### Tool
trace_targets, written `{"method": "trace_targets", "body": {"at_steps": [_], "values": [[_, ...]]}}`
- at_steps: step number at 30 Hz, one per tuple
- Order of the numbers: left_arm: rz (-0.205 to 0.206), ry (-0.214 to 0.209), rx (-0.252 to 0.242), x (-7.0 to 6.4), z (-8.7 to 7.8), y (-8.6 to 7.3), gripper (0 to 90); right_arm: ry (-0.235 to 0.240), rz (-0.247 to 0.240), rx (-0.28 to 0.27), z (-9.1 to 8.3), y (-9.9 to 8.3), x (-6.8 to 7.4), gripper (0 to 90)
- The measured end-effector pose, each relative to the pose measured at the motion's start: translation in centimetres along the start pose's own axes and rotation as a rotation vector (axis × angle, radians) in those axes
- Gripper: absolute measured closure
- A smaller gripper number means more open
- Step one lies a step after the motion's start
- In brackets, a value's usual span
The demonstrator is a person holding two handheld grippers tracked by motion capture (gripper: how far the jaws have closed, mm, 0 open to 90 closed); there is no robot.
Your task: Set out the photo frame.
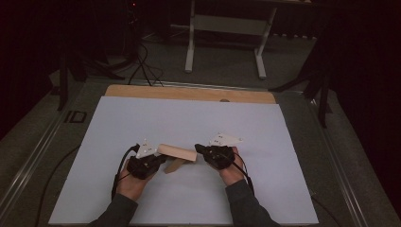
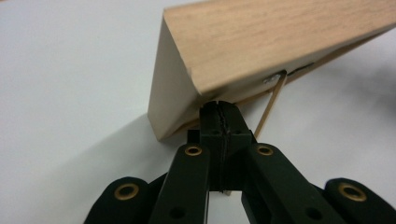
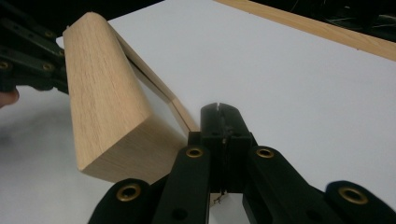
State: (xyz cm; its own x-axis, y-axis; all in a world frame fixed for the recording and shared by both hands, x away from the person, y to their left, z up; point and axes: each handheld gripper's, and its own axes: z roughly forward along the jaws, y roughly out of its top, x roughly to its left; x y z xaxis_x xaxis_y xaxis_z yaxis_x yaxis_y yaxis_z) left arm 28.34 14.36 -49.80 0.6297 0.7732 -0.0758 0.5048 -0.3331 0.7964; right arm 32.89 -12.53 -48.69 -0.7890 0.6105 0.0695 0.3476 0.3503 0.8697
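A light wooden block (image 1: pixel 177 152) with a rounded top lies tilted on the white sheet (image 1: pixel 189 118), between my two grippers. A thin darker slat (image 1: pixel 173 165) slants out from under it. My left gripper (image 1: pixel 161 160) is at the block's left end. In the left gripper view its jaws (image 2: pixel 218 105) are shut, tips pressed under the lower edge of the block (image 2: pixel 261 42), beside a thin rod (image 2: pixel 268 105). My right gripper (image 1: pixel 198 149) is at the right end, also shut (image 3: pixel 218 107), its tips next to the slat's corner (image 3: pixel 180 112) and the block (image 3: pixel 107 107).
The white sheet covers a wooden tabletop whose bare strip (image 1: pixel 189 92) shows along the far edge. Beyond the table stand a white frame (image 1: pixel 227 28) and cables (image 1: pixel 144 66) on the dark floor. Open sheet lies on all sides of the block.
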Motion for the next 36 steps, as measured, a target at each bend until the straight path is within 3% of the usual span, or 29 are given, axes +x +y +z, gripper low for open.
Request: {"method": "trace_targets", "body": {"at_steps": [29,36], "values": [[0.003,0.005,-0.004,-0.3,0.2,0.7,89.5,0.014,-0.056,0.018,-0.4,0.0,0.9,89.7],[0.015,-0.008,-0.009,-0.9,0.1,1.1,89.5,0.018,-0.070,0.024,-0.5,0.0,1.1,89.7]]}}
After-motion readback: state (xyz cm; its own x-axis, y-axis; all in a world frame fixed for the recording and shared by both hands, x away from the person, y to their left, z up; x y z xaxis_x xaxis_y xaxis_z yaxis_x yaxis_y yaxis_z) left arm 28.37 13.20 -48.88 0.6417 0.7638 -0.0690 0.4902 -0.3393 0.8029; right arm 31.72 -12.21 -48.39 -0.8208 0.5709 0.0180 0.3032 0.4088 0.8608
